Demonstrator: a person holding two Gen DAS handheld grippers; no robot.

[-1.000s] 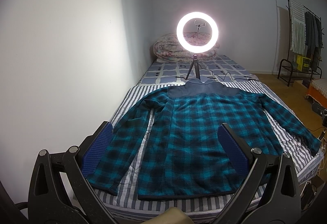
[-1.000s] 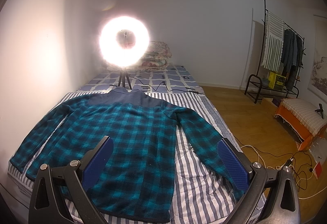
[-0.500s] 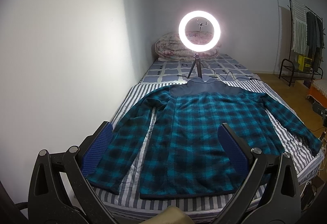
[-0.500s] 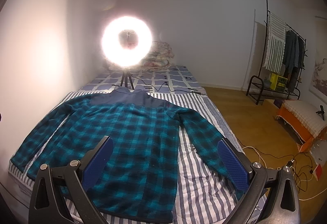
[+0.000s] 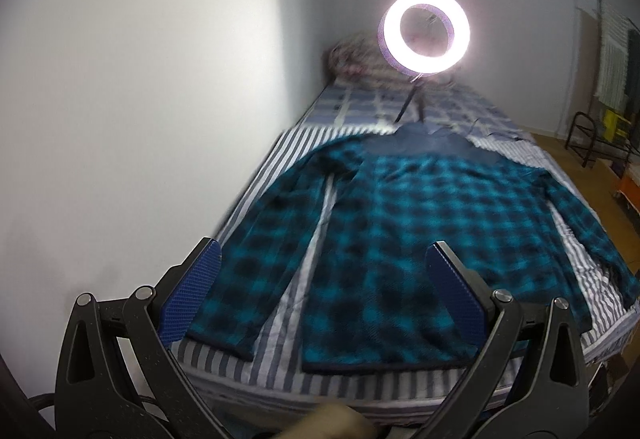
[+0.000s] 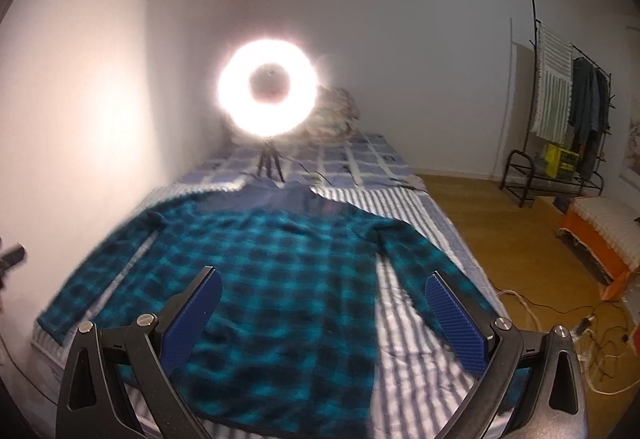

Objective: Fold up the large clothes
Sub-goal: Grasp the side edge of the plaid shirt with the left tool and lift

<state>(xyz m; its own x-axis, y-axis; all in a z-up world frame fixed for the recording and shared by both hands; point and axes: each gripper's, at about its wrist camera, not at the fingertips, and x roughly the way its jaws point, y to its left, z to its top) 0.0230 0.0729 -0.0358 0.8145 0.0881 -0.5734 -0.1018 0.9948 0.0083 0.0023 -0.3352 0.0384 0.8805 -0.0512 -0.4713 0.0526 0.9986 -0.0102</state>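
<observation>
Plaid shirt flat on bed, unfolded; left gripper, right gripper jaws apart, empty; all folds pending

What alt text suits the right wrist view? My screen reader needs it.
A teal plaid shirt lies spread flat, sleeves out, on a striped bed, with the open right claw above its near hem, touching nothing. A lit ring light stands beyond the collar; a clothes rack stands far right.
</observation>
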